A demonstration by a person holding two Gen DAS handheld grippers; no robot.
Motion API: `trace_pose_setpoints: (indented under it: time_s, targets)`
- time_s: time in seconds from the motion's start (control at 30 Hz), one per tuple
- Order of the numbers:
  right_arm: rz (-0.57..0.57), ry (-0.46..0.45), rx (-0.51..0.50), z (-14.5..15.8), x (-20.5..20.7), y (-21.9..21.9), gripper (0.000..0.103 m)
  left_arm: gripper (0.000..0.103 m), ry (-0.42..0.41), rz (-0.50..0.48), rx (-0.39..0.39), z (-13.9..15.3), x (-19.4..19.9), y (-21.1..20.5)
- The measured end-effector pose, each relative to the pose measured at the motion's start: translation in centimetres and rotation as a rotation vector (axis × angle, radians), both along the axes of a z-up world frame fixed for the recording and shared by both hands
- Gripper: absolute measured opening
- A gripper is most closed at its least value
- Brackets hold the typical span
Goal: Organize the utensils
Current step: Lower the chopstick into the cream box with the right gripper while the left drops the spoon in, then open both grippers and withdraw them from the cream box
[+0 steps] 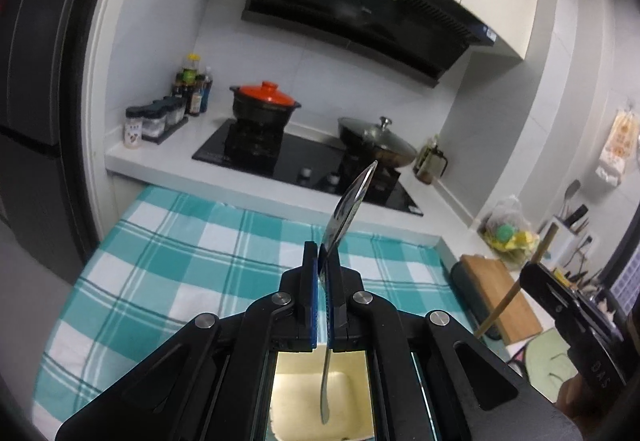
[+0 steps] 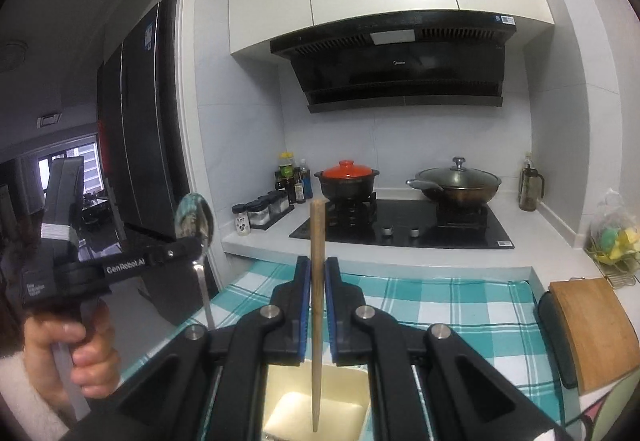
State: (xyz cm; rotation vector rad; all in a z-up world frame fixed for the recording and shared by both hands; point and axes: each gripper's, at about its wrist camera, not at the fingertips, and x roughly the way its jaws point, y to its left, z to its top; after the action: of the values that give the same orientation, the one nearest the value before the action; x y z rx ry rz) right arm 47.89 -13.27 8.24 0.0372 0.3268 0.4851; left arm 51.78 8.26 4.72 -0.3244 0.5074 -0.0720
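Two utensils are up off the table (image 1: 168, 253) at once: my left hand-held gripper (image 1: 323, 257) is pinching a metal spoon (image 1: 352, 201) near its neck, bowl ahead of the fingers and handle hanging back below them, while my right hand-held gripper (image 2: 316, 273) is clamped on a wooden chopstick (image 2: 317, 241) held upright. Under each one I see a cream container (image 2: 344, 401), though its rim is mostly hidden. I judge this the drop-in step; next, lower each straight down, then loosen the pinch.
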Motion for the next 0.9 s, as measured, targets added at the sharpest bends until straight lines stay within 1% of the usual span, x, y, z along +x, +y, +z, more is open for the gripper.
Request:
trace_pose_setpoints:
  time_s: [0.03, 0.13, 0.27, 0.43, 0.47, 0.5, 0.53, 0.57, 0.63, 0.7, 0.73, 0.77, 0.8, 0.83, 0.9]
  targets:
    - [-0.001, 0.013, -0.011, -0.8, 1.1, 0.5, 0.007, 0.001, 0.031, -0.004, 0.003, -1.5, 0.9, -0.4]
    - [-0.005, 0.106, -0.045, -4.3, 3.9, 1.4, 0.007, 0.001, 0.110, -0.016, 0.030, -5.7, 2.6, -1.3]
    - [-0.028, 0.221, -0.050, -8.4, 6.6, 0.9, 0.007, 0.001, 0.176, -0.028, 0.072, -9.7, 3.4, -2.4]
    - [-0.055, 0.362, -0.027, -12.2, 8.7, -0.4, 0.007, 0.002, 0.238, -0.038, 0.107, -12.4, 4.1, -3.1]
    - [-0.063, 0.382, -0.027, -12.9, 8.8, -0.7, 0.008, 0.003, 0.255, -0.035, 0.107, -12.7, 4.3, -3.1]
    - [-0.066, 0.401, -0.025, -13.4, 9.0, -0.8, 0.008, 0.007, 0.269, -0.035, 0.098, -13.0, 4.4, -3.0]
    - [-0.073, 0.409, -0.021, -13.7, 9.2, -0.9, 0.008, 0.007, 0.274, -0.030, 0.087, -13.1, 4.4, -2.7]
    - [-0.087, 0.415, -0.020, -14.0, 9.2, -1.0, 0.011, 0.007, 0.278, -0.021, 0.076, -13.0, 4.3, -2.4]
    - [-0.113, 0.430, -0.010, -14.2, 9.3, -1.4, 0.011, 0.014, 0.282, -0.004, 0.055, -12.4, 3.7, -1.7]
    - [-0.139, 0.438, 0.000, -13.8, 8.8, -2.0, 0.015, 0.029, 0.265, -0.003, 0.047, -11.0, 2.2, -0.8]
    - [-0.145, 0.437, 0.006, -13.4, 8.4, -2.5, 0.021, 0.035, 0.248, -0.007, 0.061, -10.2, 1.0, -0.4]
    - [-0.147, 0.431, 0.010, -12.9, 7.7, -2.9, 0.026, 0.046, 0.232, -0.015, 0.083, -9.4, -0.2, -0.2]
    - [-0.145, 0.426, 0.011, -12.4, 7.0, -3.5, 0.027, 0.059, 0.211, -0.021, 0.115, -8.6, -2.0, 0.1]
    - [-0.141, 0.419, 0.006, -11.7, 5.9, -3.9, 0.027, 0.064, 0.194, -0.026, 0.145, -7.9, -3.8, 0.5]
    - [-0.121, 0.404, -0.016, -10.6, 3.3, -4.9, 0.029, 0.082, 0.170, -0.048, 0.193, -6.9, -8.0, 1.3]
